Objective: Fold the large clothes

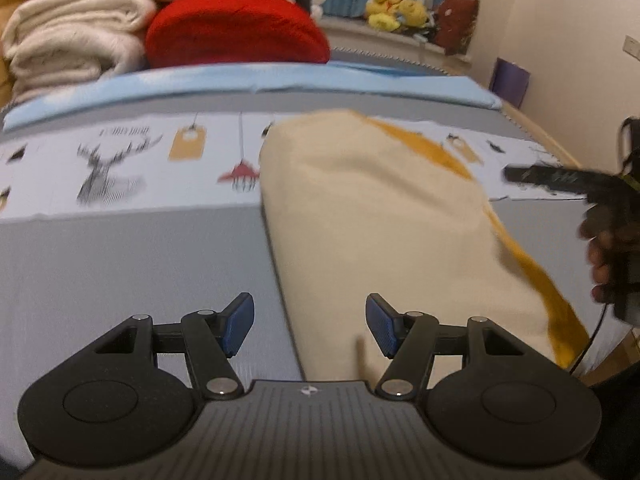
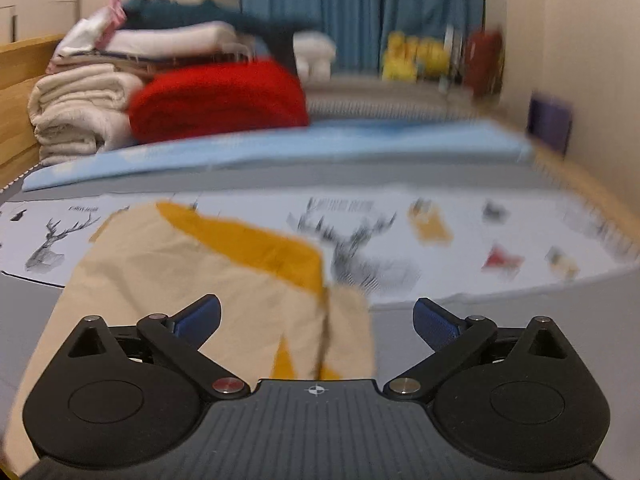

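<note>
Bed (image 1: 120,248) with grey sheet and a deer-print cloth (image 1: 112,168); folded blankets (image 1: 72,40) and a red cushion (image 1: 236,30) stacked at its far end. Cream garment with mustard panel (image 1: 372,216) lies folded on the bed. Left tongs (image 1: 310,326) and right tongs (image 2: 316,320) both spread apart, gripping nothing, near the garment's closest edge
</note>
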Demonstrator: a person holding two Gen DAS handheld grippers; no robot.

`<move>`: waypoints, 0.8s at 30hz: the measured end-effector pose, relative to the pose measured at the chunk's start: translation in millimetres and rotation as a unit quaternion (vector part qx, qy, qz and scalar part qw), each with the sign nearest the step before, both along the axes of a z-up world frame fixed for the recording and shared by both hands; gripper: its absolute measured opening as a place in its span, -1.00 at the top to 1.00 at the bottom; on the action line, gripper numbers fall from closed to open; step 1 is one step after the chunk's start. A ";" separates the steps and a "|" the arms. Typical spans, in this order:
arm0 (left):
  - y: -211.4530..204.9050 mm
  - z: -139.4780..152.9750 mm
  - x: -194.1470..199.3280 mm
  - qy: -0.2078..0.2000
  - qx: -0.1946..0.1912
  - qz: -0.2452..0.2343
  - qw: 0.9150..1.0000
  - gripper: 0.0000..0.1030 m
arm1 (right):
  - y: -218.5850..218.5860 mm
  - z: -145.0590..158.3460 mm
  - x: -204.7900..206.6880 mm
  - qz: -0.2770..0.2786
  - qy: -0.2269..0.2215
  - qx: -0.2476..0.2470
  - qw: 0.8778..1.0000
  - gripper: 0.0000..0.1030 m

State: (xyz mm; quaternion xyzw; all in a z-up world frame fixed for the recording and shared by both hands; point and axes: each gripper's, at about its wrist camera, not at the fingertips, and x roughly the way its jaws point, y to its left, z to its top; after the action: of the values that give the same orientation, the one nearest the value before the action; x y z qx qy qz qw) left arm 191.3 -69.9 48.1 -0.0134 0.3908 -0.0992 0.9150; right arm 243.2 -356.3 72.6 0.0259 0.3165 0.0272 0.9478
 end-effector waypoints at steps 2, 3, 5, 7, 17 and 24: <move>-3.2 11.3 18.7 -0.013 0.007 -0.016 1.000 -0.30 | 5.9 -6.8 12.4 0.007 0.008 -0.006 1.000 -0.95; -5.4 17.6 32.3 -0.020 0.008 -0.027 0.999 -0.30 | 9.1 -9.4 17.6 0.012 0.008 -0.011 1.000 -0.94; -11.5 25.4 55.2 -0.030 0.007 -0.044 0.999 -0.30 | 15.0 -12.4 24.1 0.020 0.004 -0.021 1.000 -0.94; -19.2 29.6 81.9 -0.039 0.004 -0.057 0.998 -0.28 | 18.8 -14.6 30.7 0.024 0.008 -0.029 0.999 -0.94; -33.8 -33.4 190.2 0.002 -0.014 -0.067 0.998 0.07 | 13.1 -37.2 57.8 0.001 0.084 0.007 0.996 -0.76; -18.0 -60.0 204.5 0.015 -0.055 -0.047 0.997 0.04 | 7.3 -71.7 79.1 -0.032 0.161 0.023 0.986 -0.61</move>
State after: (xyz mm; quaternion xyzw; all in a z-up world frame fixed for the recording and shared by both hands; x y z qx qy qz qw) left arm 395.8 -87.9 -11.9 -0.0466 0.3987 -0.1631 0.9012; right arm 322.3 -349.0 0.9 0.0624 0.4637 -0.0006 0.8838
